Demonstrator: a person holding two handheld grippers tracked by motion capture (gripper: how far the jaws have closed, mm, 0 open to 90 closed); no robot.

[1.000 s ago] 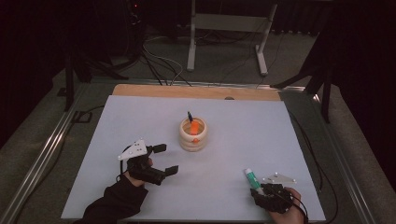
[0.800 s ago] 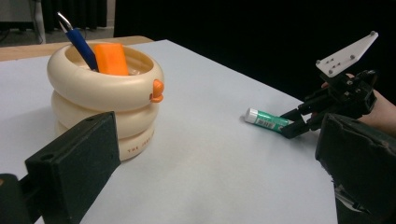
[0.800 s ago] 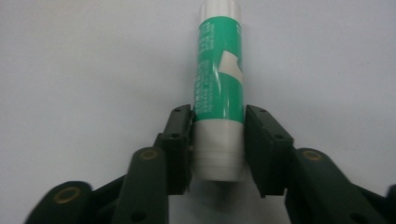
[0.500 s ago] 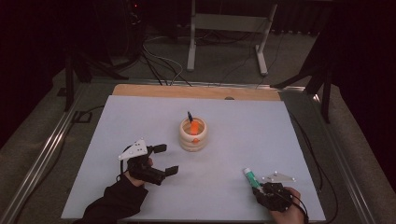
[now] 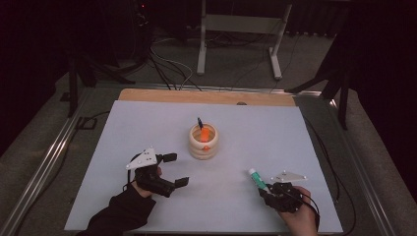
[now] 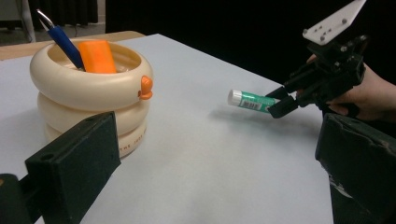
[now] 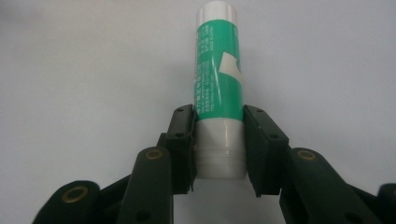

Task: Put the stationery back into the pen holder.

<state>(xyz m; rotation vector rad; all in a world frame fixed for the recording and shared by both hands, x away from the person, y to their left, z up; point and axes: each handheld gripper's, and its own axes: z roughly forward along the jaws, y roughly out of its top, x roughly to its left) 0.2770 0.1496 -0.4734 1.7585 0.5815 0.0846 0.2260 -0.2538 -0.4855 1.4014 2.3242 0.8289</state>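
Observation:
My right gripper point(image 5: 264, 189) is shut on a green-and-white glue stick point(image 5: 256, 177) at the near right of the white table. The stick point(image 6: 251, 101) hangs just above the surface, cap end pointing toward the middle. Its lower white end point(image 7: 218, 79) sits between the two pads. My left gripper point(image 5: 176, 169) stands open at the near left with nothing between its fingers, facing a cream ringed holder point(image 5: 204, 143). The holder point(image 6: 88, 88) contains a blue pen point(image 6: 63, 39) and an orange block point(image 6: 97, 56).
The white table top point(image 5: 275, 132) ends in a wooden strip point(image 5: 206, 97) at the far side. Metal rails run along both sides, with cables and stand legs on the floor beyond. Open surface lies between the holder and both grippers.
My right gripper has shifted slightly up and forward with the glue stick in it. The left gripper has stayed put.

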